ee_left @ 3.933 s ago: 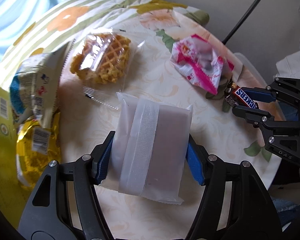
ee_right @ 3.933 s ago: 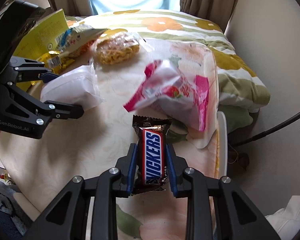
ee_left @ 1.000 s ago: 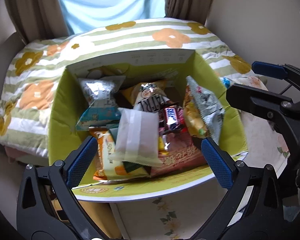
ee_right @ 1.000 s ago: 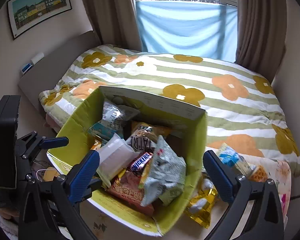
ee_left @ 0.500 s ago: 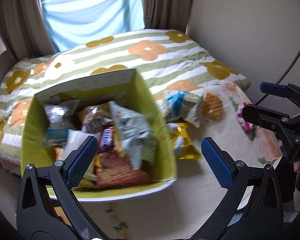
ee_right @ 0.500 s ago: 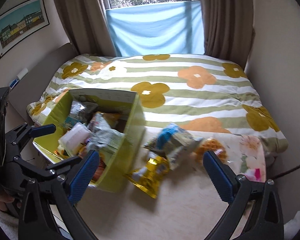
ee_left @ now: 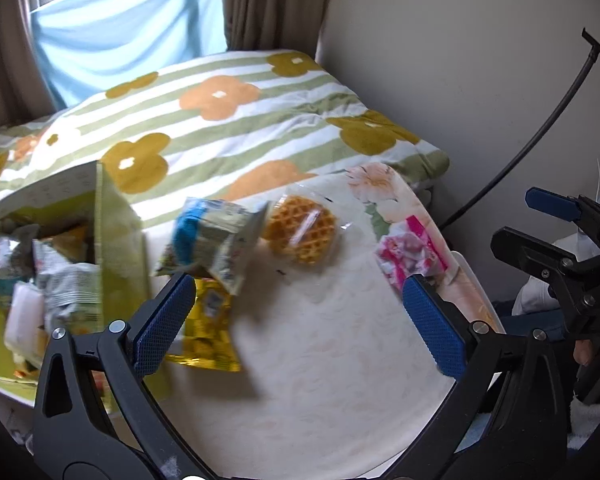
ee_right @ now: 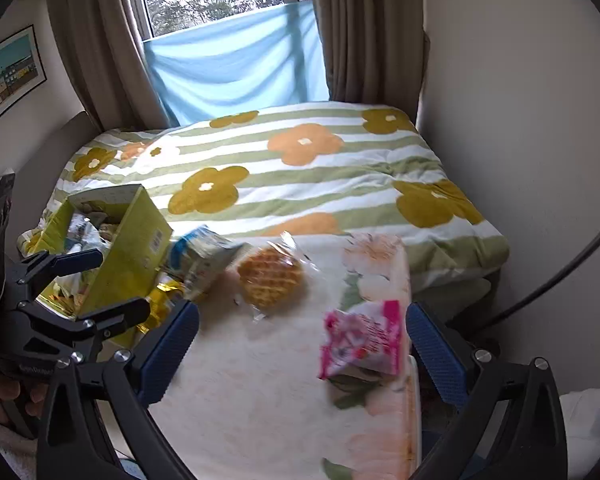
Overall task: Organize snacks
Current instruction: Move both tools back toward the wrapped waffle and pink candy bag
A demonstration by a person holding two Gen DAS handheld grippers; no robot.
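On the desk (ee_left: 320, 380) lie a waffle pack (ee_left: 300, 232), pink pack (ee_left: 412, 256), blue bag (ee_left: 212, 240) & yellow bag (ee_left: 208, 332), beside the green box (ee_left: 120, 240); left hand-held gripper (ee_left: 300, 320) & right hand-held gripper (ee_right: 300, 348) both wide, holding nothing

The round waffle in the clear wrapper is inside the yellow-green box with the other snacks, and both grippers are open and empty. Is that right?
Not quite. The round waffle in the clear wrapper lies on the pale floral tabletop, outside the yellow-green cardboard box, as the right wrist view shows. The left gripper and right gripper are indeed open and empty.
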